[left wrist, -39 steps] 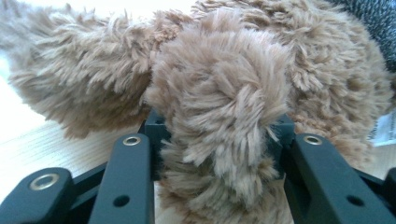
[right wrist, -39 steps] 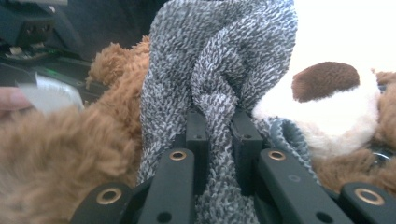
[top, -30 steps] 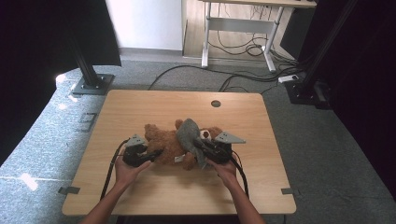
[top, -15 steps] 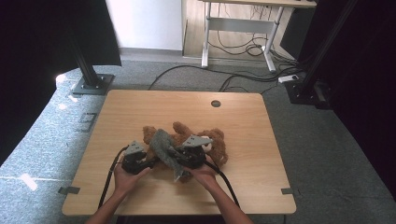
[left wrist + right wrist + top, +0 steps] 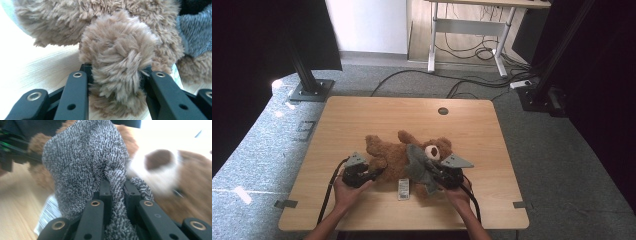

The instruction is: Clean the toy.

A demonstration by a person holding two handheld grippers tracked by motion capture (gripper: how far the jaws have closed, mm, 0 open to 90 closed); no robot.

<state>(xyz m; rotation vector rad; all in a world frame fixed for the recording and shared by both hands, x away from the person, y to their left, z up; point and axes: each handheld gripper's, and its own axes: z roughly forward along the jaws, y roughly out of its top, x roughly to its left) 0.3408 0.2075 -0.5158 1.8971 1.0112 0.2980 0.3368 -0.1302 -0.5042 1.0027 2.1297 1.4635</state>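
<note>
L gripper jaws closing on teddy bear paw | R gripper pinching grey cloth | hi view lower ctr: I see white tag

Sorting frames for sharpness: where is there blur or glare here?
Right gripper view: the teddy bear's muzzle is smeared, the grey knit cloth sharp. Left gripper view: the table is washed out pale. High view: sun patches on the floor.

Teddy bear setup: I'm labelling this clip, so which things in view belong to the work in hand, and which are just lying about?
In the job:
- teddy bear, one limb between the left gripper jaws, which have just been closing
- grey knitted cloth, pinched by the right gripper

Lying about:
- desk frame beyond the table
- floor cables
</note>
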